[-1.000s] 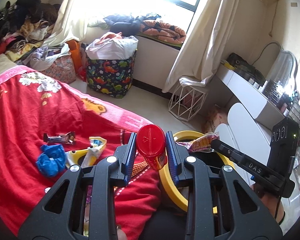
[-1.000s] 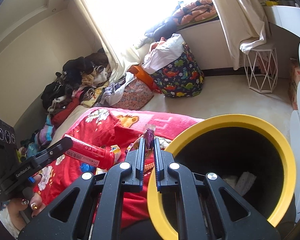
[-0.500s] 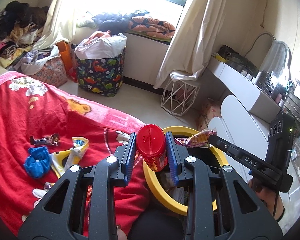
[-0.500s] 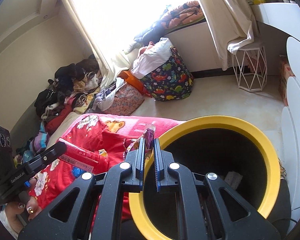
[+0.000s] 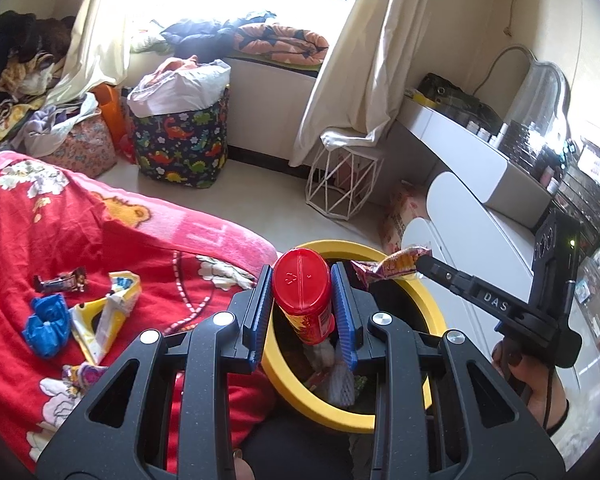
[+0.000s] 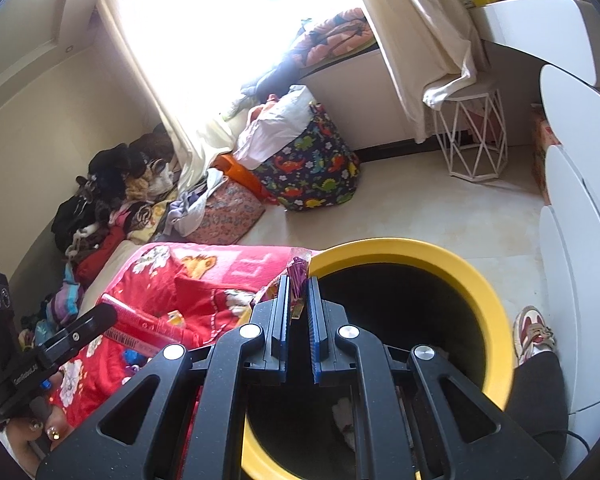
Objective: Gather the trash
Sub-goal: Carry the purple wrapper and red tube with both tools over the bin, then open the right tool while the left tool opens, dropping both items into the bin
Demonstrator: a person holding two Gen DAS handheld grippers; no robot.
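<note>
My left tool (image 5: 302,307) clamps one red plastic canister (image 5: 303,295) above the yellow-rimmed black bin (image 5: 434,312); my right tool (image 6: 298,310) pinches one crinkly snack wrapper (image 6: 298,280) at its rim. Released off-centre, I judge either could glance off the rim onto the red bed blanket (image 5: 148,264), where roughly four scraps wait.

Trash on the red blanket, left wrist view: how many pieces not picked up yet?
4 visible: dark candy wrapper, blue crumpled wad, yellow-white packet, small purple wrapper near the left gripper. The gripper's body may hide more.
</note>
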